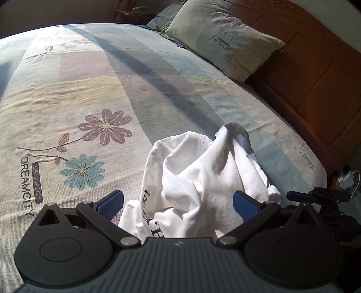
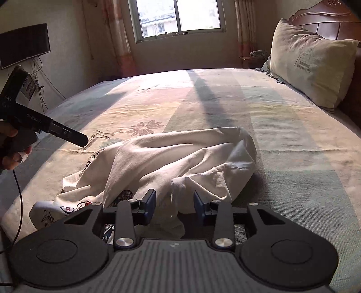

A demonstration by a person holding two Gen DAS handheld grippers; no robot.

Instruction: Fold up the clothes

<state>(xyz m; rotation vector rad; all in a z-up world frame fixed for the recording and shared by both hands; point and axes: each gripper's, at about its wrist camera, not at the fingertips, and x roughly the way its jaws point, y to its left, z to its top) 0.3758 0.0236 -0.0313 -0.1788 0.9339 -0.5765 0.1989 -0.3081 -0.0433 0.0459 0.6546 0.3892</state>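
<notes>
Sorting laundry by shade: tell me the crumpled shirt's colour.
White, with dark lettering; the shirt shows best in the left wrist view.

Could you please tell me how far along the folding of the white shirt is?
Done: nothing; the white shirt lies crumpled on the bed. In hand: nothing gripped; left gripper and right gripper stand open over its folds. Left: spreading it flat and every fold.

White crumpled cotton T-shirt (image 2: 180,157) lies on the patterned bedsheet (image 2: 282,135), near edge. Left tongs (image 1: 178,202) & right tongs (image 2: 174,204) each straddle a fold of it. Pale rectangular pillow (image 2: 311,67) at far right, against carved wooden headboard (image 2: 327,20).
</notes>
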